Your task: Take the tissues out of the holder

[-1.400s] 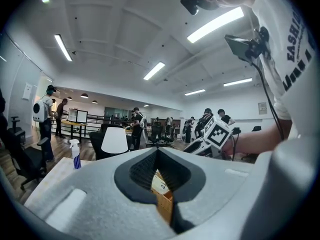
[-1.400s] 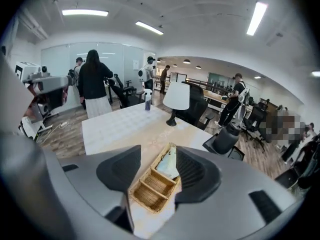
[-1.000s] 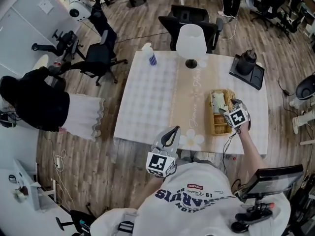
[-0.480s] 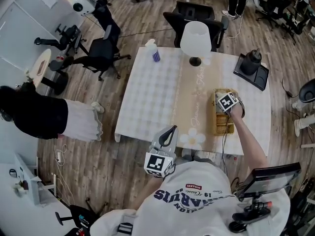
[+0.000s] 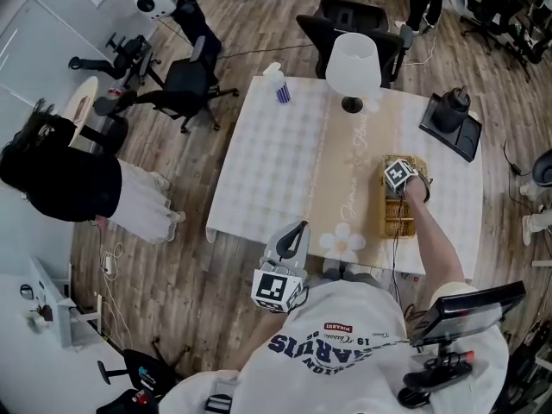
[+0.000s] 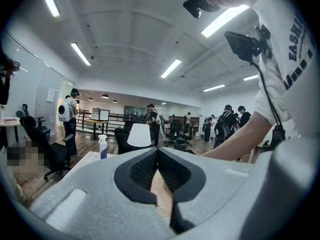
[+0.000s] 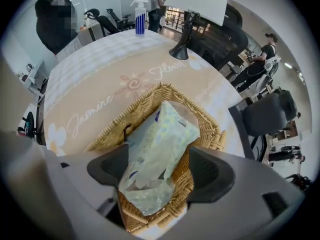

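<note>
A pale green tissue pack (image 7: 161, 139) lies in a long wicker basket (image 7: 150, 100) on the right side of the table. My right gripper (image 7: 161, 170) hangs over that basket (image 5: 399, 224) with its jaws wide open, one on each side of the pack's near end. The left pad (image 7: 107, 168) sits close against the wrapper and the right pad (image 7: 210, 171) stands apart from it. In the head view the right gripper (image 5: 398, 176) hides the pack. My left gripper (image 5: 291, 238) is held off the table's near edge, its pads (image 6: 150, 169) meeting at the tip with nothing between them.
A white table lamp (image 5: 354, 63) and a spray bottle (image 5: 279, 85) stand at the table's far side. A black tray with a kettle (image 5: 452, 119) sits at the far right corner. Office chairs (image 5: 185, 80) and a person in black (image 5: 60, 175) are to the left.
My right gripper has moved along the basket from its near end toward the far end. The left gripper has stayed where it was.
</note>
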{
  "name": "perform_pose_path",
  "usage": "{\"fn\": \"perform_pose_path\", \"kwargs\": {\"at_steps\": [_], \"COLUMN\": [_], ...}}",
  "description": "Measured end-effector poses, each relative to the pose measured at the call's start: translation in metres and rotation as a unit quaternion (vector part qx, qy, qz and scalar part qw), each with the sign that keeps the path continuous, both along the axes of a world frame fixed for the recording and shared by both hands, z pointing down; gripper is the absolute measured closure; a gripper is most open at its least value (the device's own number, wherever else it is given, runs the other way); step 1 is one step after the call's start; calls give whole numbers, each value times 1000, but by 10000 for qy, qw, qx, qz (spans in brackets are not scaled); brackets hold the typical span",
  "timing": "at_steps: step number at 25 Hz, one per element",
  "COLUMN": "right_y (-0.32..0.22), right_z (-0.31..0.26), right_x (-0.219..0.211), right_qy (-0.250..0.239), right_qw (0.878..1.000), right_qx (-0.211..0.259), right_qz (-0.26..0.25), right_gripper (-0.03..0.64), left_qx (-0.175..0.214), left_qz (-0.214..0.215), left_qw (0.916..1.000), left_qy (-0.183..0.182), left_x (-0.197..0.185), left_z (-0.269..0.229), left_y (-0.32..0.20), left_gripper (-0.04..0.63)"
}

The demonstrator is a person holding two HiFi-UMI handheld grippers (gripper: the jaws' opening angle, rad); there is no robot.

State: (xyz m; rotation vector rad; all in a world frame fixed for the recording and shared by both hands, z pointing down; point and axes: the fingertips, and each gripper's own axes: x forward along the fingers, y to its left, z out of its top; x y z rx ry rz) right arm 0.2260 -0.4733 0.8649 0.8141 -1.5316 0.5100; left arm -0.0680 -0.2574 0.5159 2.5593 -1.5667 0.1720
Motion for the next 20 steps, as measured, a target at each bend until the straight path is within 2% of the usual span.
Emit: {"fn": "perform_pose_path", "kwargs": {"at_steps": [10, 20], "right_y": [-5, -6], "right_z": [23, 24], "right_x": [1, 0], "right_qy": [172, 176], "right_qw": [9996, 9996], "right_qx": [-113, -127], "right_qz": [-177, -206], "right_gripper": [244, 252], "left_qx": [6, 45], "left_qz": [-178, -132], "left_qw": [9998, 9999], "left_qy": [-55, -68], "left_x": [-5, -1], "left_z": [0, -1], "left_y": [-3, -6], "left_gripper": [591, 591]}}
